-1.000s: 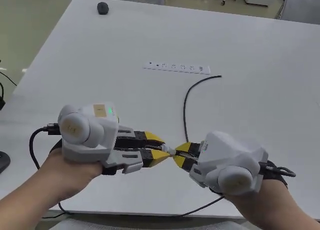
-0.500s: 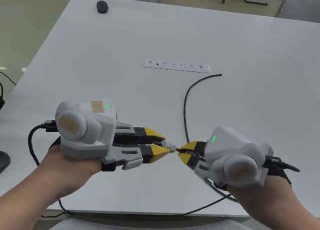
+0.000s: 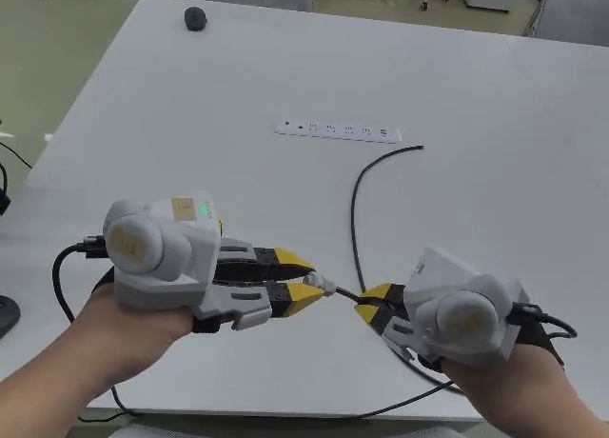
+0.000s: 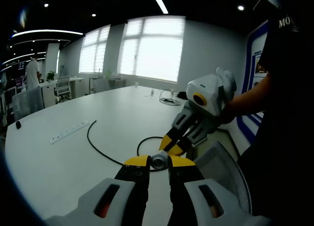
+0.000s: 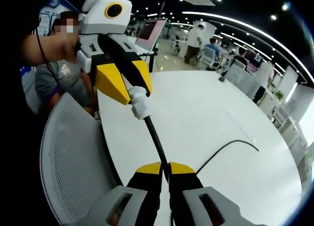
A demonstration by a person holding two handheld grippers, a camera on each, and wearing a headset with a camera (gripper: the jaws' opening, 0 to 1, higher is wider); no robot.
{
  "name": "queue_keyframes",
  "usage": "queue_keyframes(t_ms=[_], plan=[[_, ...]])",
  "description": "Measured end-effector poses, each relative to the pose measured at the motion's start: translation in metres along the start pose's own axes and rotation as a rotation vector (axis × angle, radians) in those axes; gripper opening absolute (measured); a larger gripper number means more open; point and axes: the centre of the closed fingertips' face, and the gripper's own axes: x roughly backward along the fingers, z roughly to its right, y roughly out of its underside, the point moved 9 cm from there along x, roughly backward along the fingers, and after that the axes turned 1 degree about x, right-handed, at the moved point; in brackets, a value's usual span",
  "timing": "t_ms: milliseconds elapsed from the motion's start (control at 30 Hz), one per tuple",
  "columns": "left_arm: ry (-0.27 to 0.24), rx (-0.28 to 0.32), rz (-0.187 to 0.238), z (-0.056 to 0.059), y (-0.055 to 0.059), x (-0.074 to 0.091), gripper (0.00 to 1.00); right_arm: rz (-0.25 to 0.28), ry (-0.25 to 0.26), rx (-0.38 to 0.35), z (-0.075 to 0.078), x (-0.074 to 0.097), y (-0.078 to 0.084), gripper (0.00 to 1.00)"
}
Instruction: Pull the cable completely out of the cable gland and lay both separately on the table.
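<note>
The cable gland (image 3: pixel 322 285) is pinched at the tips of the left gripper (image 3: pixel 309 284), whose yellow-tipped jaws are closed tight on the pale fitting, above the near edge of the white surface (image 3: pixel 476 124). In the left gripper view the gland (image 4: pixel 158 160) sits right between that gripper's (image 4: pixel 158 162) two jaw tips, with no gap either side.

The black cable (image 3: pixel 354 209) comes out of the gland's end and crosses a short bare stretch to the right gripper (image 3: pixel 368 305), just beside the left one. Its jaws are drawn together on the cable, so the cable is taut between the two tools. In the right gripper view the cable (image 5: pixel 156 137) runs straight up from between that gripper's (image 5: pixel 164 168) closed tips to the gland (image 5: pixel 139 102), which is held by the left gripper (image 5: pixel 132 88) opposite. The cable is not yet out of the gland.

Past the right gripper the cable drops onto the surface and curves away across it, its free end lying near a white power strip (image 3: pixel 338 130). Farther off, near the far left corner, a small dark round object (image 3: pixel 195 17) rests on the surface. A mesh chair (image 5: pixel 73 152) stands off the near edge.
</note>
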Motion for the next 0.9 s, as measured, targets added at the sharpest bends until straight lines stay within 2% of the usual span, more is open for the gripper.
queue_keyframes(t_ms=[133, 367, 667, 900], plan=[[0.000, 0.003, 0.000, 0.001, 0.001, 0.001, 0.15, -0.016, -0.006, -0.037, 0.001, -0.002, 0.009, 0.00], [0.002, 0.012, 0.000, 0.001, 0.003, 0.004, 0.15, -0.037, 0.000, -0.053, 0.002, 0.000, 0.021, 0.00], [-0.002, 0.017, -0.008, 0.003, 0.009, 0.000, 0.15, -0.020, 0.008, -0.033, 0.004, 0.001, 0.013, 0.00], [-0.007, 0.023, 0.005, 0.002, 0.014, 0.000, 0.15, -0.016, 0.007, 0.000, 0.009, 0.000, 0.002, 0.00]])
